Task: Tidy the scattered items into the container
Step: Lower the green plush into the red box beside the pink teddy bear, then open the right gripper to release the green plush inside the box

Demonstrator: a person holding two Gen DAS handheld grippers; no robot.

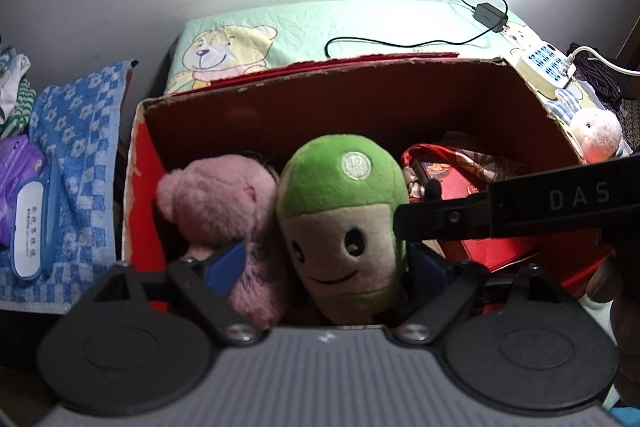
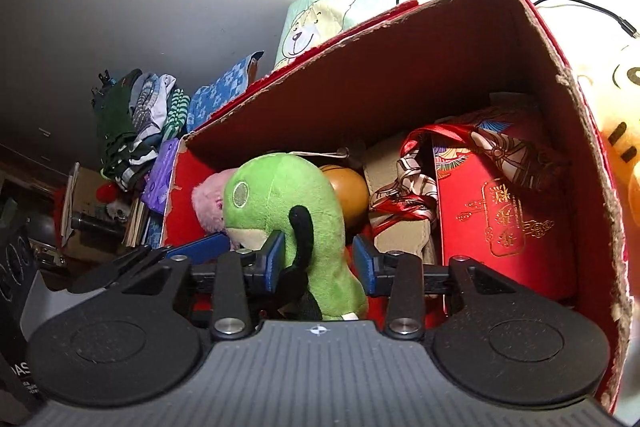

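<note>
Left wrist view: left gripper (image 1: pixel 324 263) jaws apart, straddling green plush (image 1: pixel 340 223) inside cardboard box (image 1: pixel 360 99), pink plush (image 1: pixel 224 211) alongside. Right gripper (image 2: pixel 319 261) jaws apart around green plush too.

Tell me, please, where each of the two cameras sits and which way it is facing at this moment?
Left wrist: sits on the left tool, looking forward and down into the red cardboard box; its blue-padded fingers flank the green plush toy and pink plush bear; the right tool's black body crosses at right.
Right wrist: sits on the right tool, looking into the same box from its right end, at the red gift box; its open fingers straddle the green plush.
Shared: box, both plushes, bear-print cloth.
</note>
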